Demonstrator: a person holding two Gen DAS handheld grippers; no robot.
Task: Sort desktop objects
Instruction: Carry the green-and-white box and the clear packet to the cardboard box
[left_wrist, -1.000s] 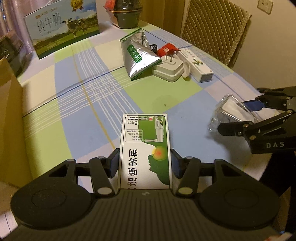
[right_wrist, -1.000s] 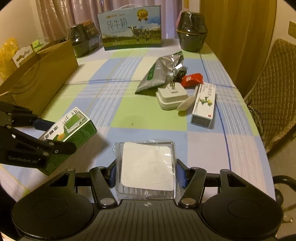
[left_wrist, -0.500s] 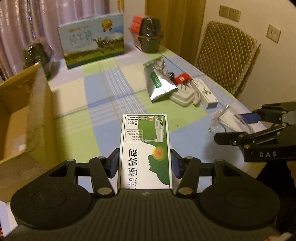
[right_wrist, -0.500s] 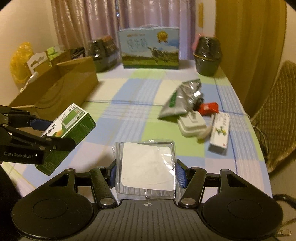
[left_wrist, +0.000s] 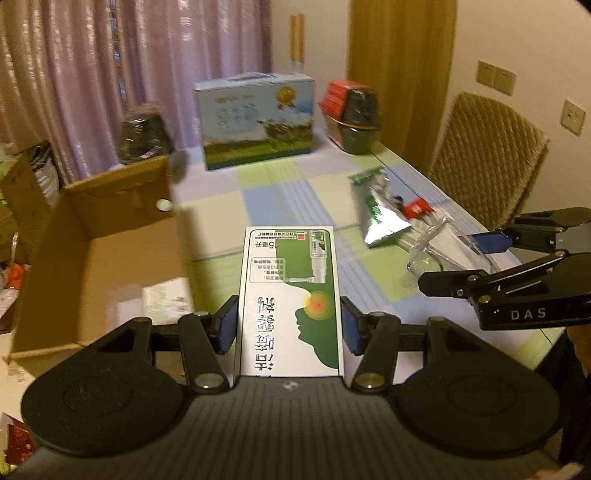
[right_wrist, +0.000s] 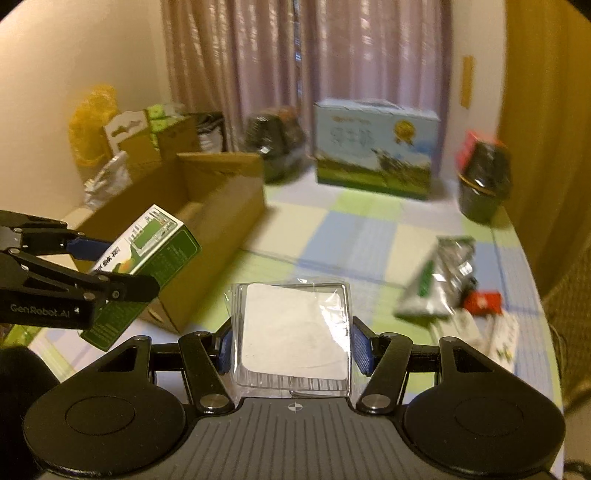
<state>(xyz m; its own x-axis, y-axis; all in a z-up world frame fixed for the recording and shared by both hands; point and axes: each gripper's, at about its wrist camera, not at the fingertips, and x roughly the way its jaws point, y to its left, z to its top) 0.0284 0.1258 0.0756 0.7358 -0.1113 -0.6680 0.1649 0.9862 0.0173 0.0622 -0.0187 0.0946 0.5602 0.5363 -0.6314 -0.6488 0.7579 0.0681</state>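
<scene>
Checked blue, green and cream cloth covers the counter (left_wrist: 295, 192), with an open brown cardboard box (left_wrist: 110, 236) at its left edge. Beside that box, the left gripper (left_wrist: 290, 326) clamps a green-and-white medicine carton (left_wrist: 290, 295) above the counter. Further right, the right gripper (right_wrist: 293, 349) pinches a clear plastic case holding a white square pad (right_wrist: 293, 332), also in the air.

Probably home: curtains (left_wrist: 147, 55), dining table (left_wrist: 280, 192)
</scene>
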